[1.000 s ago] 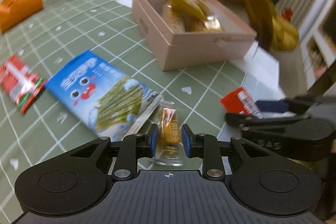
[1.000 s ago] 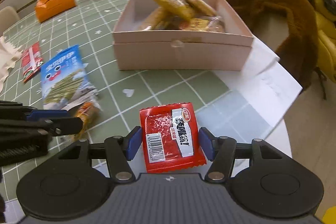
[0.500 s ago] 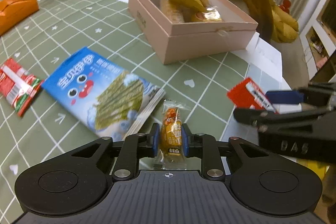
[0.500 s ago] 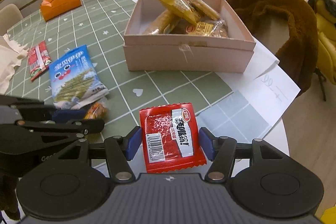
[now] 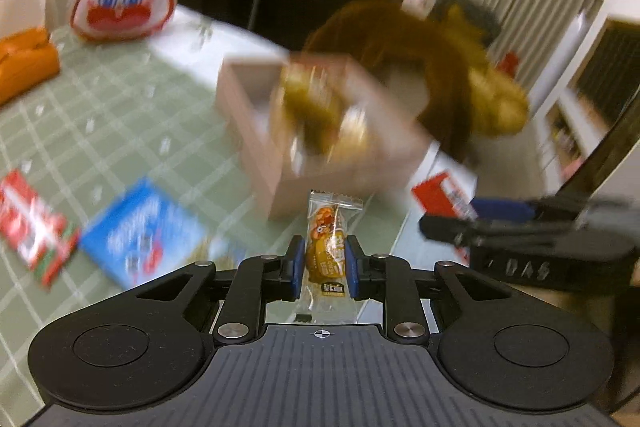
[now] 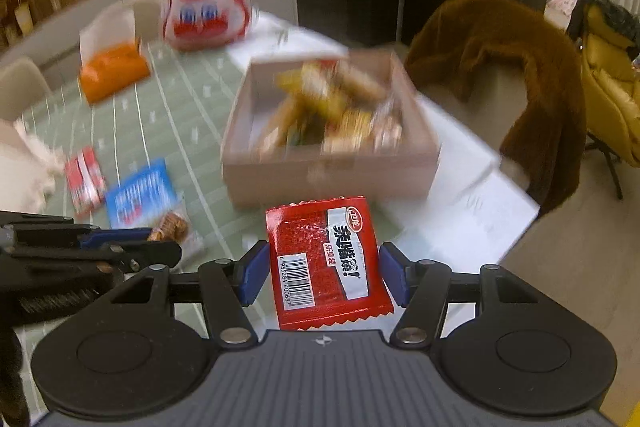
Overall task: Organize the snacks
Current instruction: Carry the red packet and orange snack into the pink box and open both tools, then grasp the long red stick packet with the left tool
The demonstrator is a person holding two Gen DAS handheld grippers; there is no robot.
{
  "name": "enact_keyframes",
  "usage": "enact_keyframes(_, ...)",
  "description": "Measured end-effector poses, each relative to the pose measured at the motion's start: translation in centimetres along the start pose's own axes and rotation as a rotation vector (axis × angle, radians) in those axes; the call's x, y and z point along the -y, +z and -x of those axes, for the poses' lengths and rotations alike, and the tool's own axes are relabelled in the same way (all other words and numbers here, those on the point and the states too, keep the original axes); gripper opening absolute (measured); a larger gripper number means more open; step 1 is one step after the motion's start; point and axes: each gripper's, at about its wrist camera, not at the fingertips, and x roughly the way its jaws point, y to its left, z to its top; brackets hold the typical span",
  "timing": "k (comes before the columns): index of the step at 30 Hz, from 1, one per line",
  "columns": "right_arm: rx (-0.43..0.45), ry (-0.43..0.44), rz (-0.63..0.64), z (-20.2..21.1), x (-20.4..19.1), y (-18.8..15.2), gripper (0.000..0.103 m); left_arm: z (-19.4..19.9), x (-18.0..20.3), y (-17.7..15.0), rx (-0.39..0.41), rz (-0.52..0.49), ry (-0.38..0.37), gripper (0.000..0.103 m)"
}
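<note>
My left gripper is shut on a small clear-wrapped yellow snack and holds it above the table, short of the pink box. My right gripper is shut on a red snack packet and holds it in the air in front of the pink box, which holds several yellow and brown snack packs. A blue seaweed packet and a red packet lie on the green checked tablecloth to the left. The right gripper shows in the left wrist view.
An orange tissue box and a rabbit-face bag stand at the far side of the table. A brown fur-covered chair is behind the box. White paper lies at the table's right edge. A white cloth is at the left.
Both grippers have lifted with their snacks and moved toward the pink box. The yellow snack has left the table. Both views are blurred by motion.
</note>
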Motion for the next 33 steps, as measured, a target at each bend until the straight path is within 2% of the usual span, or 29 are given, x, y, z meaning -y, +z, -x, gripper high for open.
enact_keyframes(4,0.120,0.047,0.004,2.1,1.1,5.0,0.060,1.8,-0.1,6.8,0.063,0.008,-0.070,0.025)
enact_keyframes(8,0.200,0.094,-0.006,2.2,2.6,9.9,0.061,0.8,0.6,13.1,0.089,0.023,-0.147,0.026)
enact_keyframes(11,0.183,0.106,0.010,0.0,3.7,12.4,0.072,-2.7,0.9,16.3,0.087,0.071,-0.179,0.029)
enact_keyframes(12,0.160,0.111,0.007,-0.9,4.1,12.8,0.081,-4.5,0.7,16.8,0.057,0.092,-0.166,0.030)
enact_keyframes(13,0.141,0.102,-0.003,-1.8,4.5,13.0,0.082,-6.8,0.5,17.0,0.007,0.107,-0.126,0.030)
enact_keyframes(15,0.118,0.073,-0.023,-2.9,5.6,12.9,0.082,-9.4,0.4,16.2,-0.038,0.107,-0.054,0.030)
enact_keyframes(18,0.119,0.075,-0.048,-3.2,7.2,11.7,0.086,-11.0,-0.8,14.1,-0.067,0.159,-0.061,0.030)
enact_keyframes(20,0.105,0.048,-0.064,-3.9,8.0,10.8,0.087,-11.3,-1.8,13.0,-0.076,0.177,-0.045,0.030)
enact_keyframes(24,0.049,0.020,-0.086,-5.0,7.9,9.0,0.086,-10.6,-4.7,9.8,-0.088,0.208,0.057,0.030)
enact_keyframes(29,0.009,0.029,-0.021,-5.8,3.7,7.2,0.086,-6.5,-9.8,5.0,-0.043,0.316,0.198,0.030)
enact_keyframes(33,-0.033,0.089,0.042,-6.7,-1.6,6.1,0.086,-2.8,-15.0,1.9,0.013,0.438,0.328,0.030)
